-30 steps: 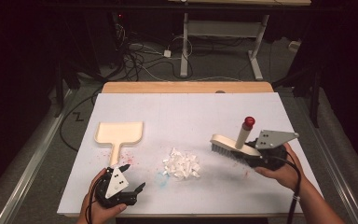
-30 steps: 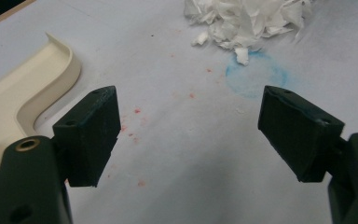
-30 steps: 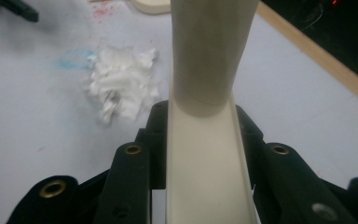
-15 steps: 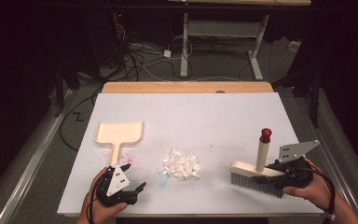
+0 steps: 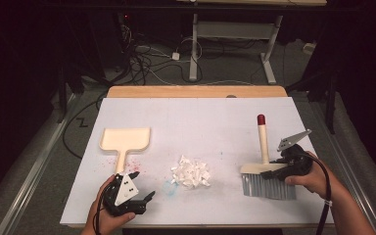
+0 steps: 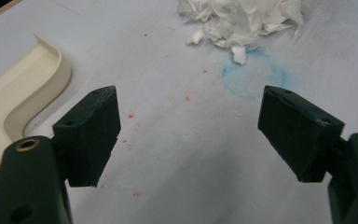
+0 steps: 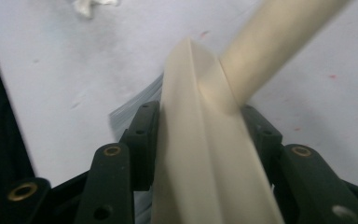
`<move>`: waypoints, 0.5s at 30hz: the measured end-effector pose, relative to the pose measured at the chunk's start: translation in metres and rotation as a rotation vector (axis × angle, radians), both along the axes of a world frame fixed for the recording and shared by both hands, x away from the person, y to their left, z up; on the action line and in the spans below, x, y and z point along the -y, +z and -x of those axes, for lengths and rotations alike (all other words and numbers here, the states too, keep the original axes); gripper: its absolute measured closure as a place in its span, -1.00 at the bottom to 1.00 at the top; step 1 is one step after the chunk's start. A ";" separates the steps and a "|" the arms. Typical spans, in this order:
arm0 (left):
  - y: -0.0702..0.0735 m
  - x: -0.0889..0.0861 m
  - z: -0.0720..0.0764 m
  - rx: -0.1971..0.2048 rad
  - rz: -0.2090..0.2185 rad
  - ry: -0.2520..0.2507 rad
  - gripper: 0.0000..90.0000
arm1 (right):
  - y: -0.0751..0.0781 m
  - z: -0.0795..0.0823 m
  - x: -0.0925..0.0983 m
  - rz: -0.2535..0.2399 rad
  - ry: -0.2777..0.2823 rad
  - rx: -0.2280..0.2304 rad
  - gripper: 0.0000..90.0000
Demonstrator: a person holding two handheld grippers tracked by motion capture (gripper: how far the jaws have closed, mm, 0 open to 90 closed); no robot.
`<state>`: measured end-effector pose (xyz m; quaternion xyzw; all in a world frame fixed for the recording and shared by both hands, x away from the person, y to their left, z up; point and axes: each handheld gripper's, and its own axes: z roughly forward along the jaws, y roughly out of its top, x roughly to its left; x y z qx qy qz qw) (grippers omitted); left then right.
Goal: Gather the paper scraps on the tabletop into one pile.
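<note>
Brush head [image 7: 200, 154] between right fingers [image 7: 142, 140], seemingly touching

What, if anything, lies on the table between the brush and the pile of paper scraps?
Nothing visible. The brush stands at the right gripper, and the stretch of white table between its bristles and the paper scraps is bare. The dustpan lies beyond the pile, on its far side.

Laboratory recording station: white-covered desk [image 5: 196, 117] in a dark room; behind the desk, tangled cables [image 5: 149, 61] and a metal stand [image 5: 230, 44].
</note>
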<state>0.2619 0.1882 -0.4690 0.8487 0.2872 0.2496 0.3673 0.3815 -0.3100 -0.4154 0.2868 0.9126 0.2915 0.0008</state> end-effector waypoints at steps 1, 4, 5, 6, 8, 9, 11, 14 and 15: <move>0.000 0.000 0.000 -0.001 0.001 0.000 -0.55 | 0.000 -0.003 0.001 0.001 -0.026 -0.010 0.09; 0.000 -0.001 0.001 -0.013 0.006 0.007 -0.55 | -0.001 -0.010 0.005 0.042 -0.063 0.025 -0.13; 0.000 -0.001 0.001 -0.013 0.009 0.010 -0.55 | -0.002 -0.010 0.005 0.046 -0.060 0.031 -0.15; 0.000 -0.001 0.000 -0.013 0.009 0.012 -0.55 | -0.002 -0.010 0.006 0.049 -0.060 0.049 -0.16; 0.001 0.000 -0.001 -0.002 0.010 0.009 -0.55 | -0.001 -0.010 0.007 0.085 -0.101 0.128 -0.03; 0.001 0.001 -0.002 -0.013 0.013 0.011 -0.55 | 0.000 -0.011 0.008 0.068 -0.117 0.161 -0.05; 0.001 0.002 -0.003 0.000 0.002 0.007 -0.55 | 0.005 -0.012 0.011 0.018 -0.149 0.190 -0.10; 0.000 0.003 -0.002 -0.002 0.000 0.008 -0.55 | 0.013 -0.004 0.010 -0.012 -0.170 0.304 -0.10; 0.000 0.002 -0.001 -0.010 0.002 0.014 -0.55 | 0.015 0.000 0.009 -0.031 -0.174 0.337 -0.13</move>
